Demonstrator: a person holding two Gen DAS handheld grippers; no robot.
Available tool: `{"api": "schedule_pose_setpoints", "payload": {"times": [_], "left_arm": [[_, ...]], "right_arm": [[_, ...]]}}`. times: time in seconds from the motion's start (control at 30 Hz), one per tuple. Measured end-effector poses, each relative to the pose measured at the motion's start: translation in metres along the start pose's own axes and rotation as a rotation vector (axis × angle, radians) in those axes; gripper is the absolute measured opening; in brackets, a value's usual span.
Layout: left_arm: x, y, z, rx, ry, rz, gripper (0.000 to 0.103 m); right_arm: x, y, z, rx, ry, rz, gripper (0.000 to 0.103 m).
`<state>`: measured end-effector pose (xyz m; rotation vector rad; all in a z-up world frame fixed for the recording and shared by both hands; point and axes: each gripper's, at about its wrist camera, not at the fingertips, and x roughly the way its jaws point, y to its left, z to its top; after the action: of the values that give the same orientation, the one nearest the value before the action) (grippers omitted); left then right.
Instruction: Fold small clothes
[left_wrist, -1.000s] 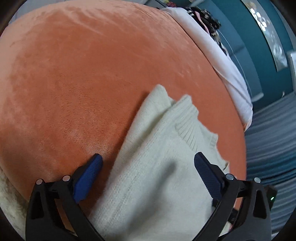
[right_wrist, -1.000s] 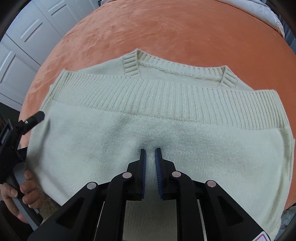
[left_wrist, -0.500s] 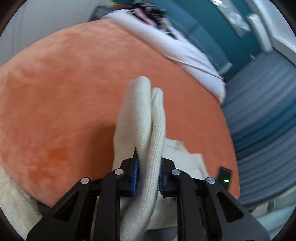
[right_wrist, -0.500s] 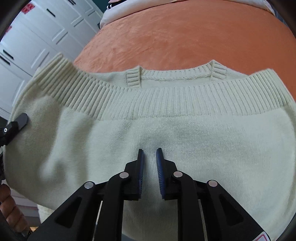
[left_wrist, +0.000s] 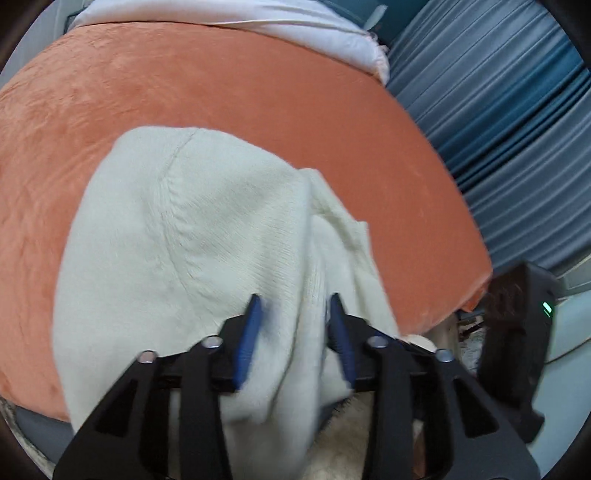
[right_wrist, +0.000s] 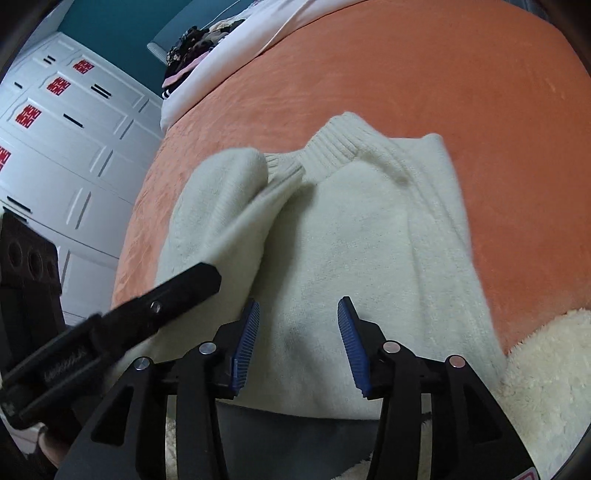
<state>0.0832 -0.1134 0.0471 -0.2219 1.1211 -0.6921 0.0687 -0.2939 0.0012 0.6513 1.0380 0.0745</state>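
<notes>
Folding done at the bed's near edge, we part our left gripper (left_wrist: 293, 332) and right gripper (right_wrist: 297, 343) moderately, gripping nothing, so the cream sweater (right_wrist: 332, 236) settles on the orange blanket (right_wrist: 424, 81).

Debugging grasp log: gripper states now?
Left gripper: jaws parted, cream sweater fold between the pads, grip unclear.
Right gripper: open, empty.

Right tongs (right_wrist: 298, 334) parted above cream sweater (right_wrist: 351, 236) on orange blanket (right_wrist: 424, 81).
</notes>
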Motion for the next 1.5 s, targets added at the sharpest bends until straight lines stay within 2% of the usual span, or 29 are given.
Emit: {"api": "schedule_pose_setpoints", "payload": {"times": [0.03,0.1,0.13,0.17,0.23,0.33,0.43,0.5,0.53,0.57,0.6,0.63,0.67,0.7,0.73,0.8,0.83,0.87,0.93,1.0,1.1,1.13,1.2,1.33,1.4,1.43,1.5], "left_arm": [[-0.008,-0.004,-0.003,0.021,-0.007,-0.033,0.058],[-0.027,-0.003,-0.010,0.049,-0.040,0.002,0.072],[-0.038,0.002,-0.015,0.052,-0.056,0.013,0.086],[-0.047,0.009,-0.022,0.041,-0.067,0.018,0.089],[-0.055,0.030,-0.034,0.013,-0.042,0.051,0.090],[-0.055,0.058,-0.052,-0.011,0.040,0.132,0.090],[-0.054,0.076,-0.061,-0.046,0.088,0.140,0.090],[-0.046,0.076,-0.063,-0.012,0.126,0.157,0.090],[-0.039,0.071,-0.065,0.038,0.144,0.187,0.090],[-0.034,0.065,-0.070,0.085,0.157,0.208,0.090],[-0.031,0.059,-0.072,0.122,0.166,0.215,0.090],[-0.028,0.055,-0.073,0.144,0.168,0.222,0.090],[-0.028,0.053,-0.073,0.165,0.161,0.232,0.086],[-0.029,0.049,-0.071,0.184,0.142,0.232,0.082],[-0.032,0.045,-0.069,0.200,0.111,0.231,0.071],[-0.037,0.038,-0.068,0.220,0.062,0.246,0.055],[-0.036,0.038,-0.065,0.212,0.055,0.238,0.039],[-0.031,0.038,-0.062,0.190,0.061,0.235,0.030],[-0.021,0.044,-0.063,0.148,0.092,0.225,0.021],[-0.016,0.049,-0.063,0.119,0.116,0.209,0.019],[-0.002,0.044,-0.066,0.139,0.143,0.198,0.019],[0.003,0.041,-0.067,0.154,0.156,0.215,0.019],[0.002,0.039,-0.070,0.168,0.159,0.241,0.020],[-0.027,0.034,-0.063,0.168,0.117,0.222,0.021],[-0.043,0.027,-0.063,0.196,0.088,0.222,0.022],[-0.049,0.024,-0.064,0.202,0.077,0.222,0.024],[-0.064,0.016,-0.065,0.203,0.030,0.199,0.038]], "right_arm": [[-0.003,-0.001,0.001,0.010,-0.006,0.018,0.052],[-0.007,0.000,0.004,0.027,-0.016,0.069,0.064],[-0.008,0.002,0.007,0.035,-0.017,0.103,0.068],[-0.007,0.005,0.010,0.044,-0.013,0.134,0.074],[0.003,0.014,0.015,0.051,0.009,0.180,0.079],[0.025,0.026,0.020,0.036,0.063,0.143,0.081],[0.039,0.036,0.012,0.057,0.130,0.154,0.081],[0.044,0.039,0.004,0.092,0.160,0.207,0.081],[0.047,0.043,0.002,0.106,0.176,0.233,0.081],[0.049,0.047,0.001,0.103,0.189,0.242,0.078],[0.048,0.057,0.002,0.075,0.183,0.228,0.057],[0.043,0.068,0.006,0.021,0.156,0.192,0.037],[0.035,0.079,0.010,-0.038,0.127,0.170,0.023],[0.019,0.091,0.018,-0.085,0.070,0.194,0.020],[-0.001,0.100,0.027,-0.118,0.003,0.231,0.018],[-0.042,0.118,0.038,-0.215,-0.115,0.241,0.015],[-0.056,0.120,0.042,-0.246,-0.147,0.244,0.015],[-0.066,0.116,0.045,-0.261,-0.164,0.245,0.015],[-0.072,0.088,0.050,-0.238,-0.176,0.169,0.015],[-0.055,0.036,0.051,-0.123,-0.138,0.080,0.015],[0.003,-0.045,0.035,0.029,0.027,-0.084,0.016],[0.014,-0.059,0.026,0.063,0.041,-0.074,0.016],[0.008,-0.061,0.019,0.092,-0.001,-0.031,0.018],[-0.004,-0.049,0.026,0.070,-0.011,-0.036,0.026],[-0.010,-0.046,0.028,0.062,-0.016,-0.026,0.040],[-0.012,-0.046,0.028,0.068,-0.016,-0.013,0.043],[-0.011,-0.049,0.024,0.098,0.001,0.032,0.049]]}}
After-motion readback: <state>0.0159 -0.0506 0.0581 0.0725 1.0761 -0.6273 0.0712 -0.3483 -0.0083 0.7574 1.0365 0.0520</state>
